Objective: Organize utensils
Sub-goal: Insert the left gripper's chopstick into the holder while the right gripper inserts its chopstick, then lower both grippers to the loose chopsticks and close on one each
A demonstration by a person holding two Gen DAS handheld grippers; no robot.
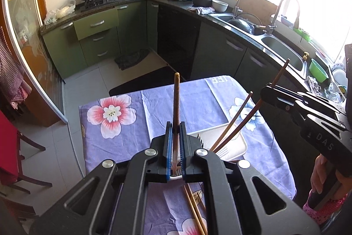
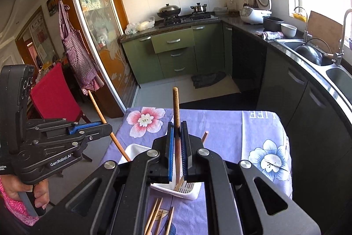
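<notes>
While sunlight floods the window at two o'clock in the left wrist view, the counter [image 1: 154, 102] shows its purple floral cloth, with green kitchen cabinets [image 1: 96, 41] and a stove at eleven o'clock and a sink [image 1: 283, 52] at three. The left gripper [image 1: 175, 142] has its jaws clenched on a light wooden chopstick [image 1: 176, 102] that stands nearly upright. A white utensil holder [image 1: 228, 142] lies just beyond at four o'clock, two dark chopsticks [image 1: 239, 122] leaning out of it; the right gripper [image 1: 267, 91] grasps one of them. Loose chopsticks [image 1: 195, 208] lie on the cloth at six o'clock.

Seen from the right wrist, the same cloth-covered counter fills the centre, a red chair [image 2: 55, 94] at nine o'clock and a checked apron [image 2: 77, 47] at ten. This gripper's jaws are closed on a dark chopstick [image 2: 176, 120] whose lower end reaches into the white holder. At nine o'clock the left gripper pinches its pale chopstick, which slants down to the holder.
</notes>
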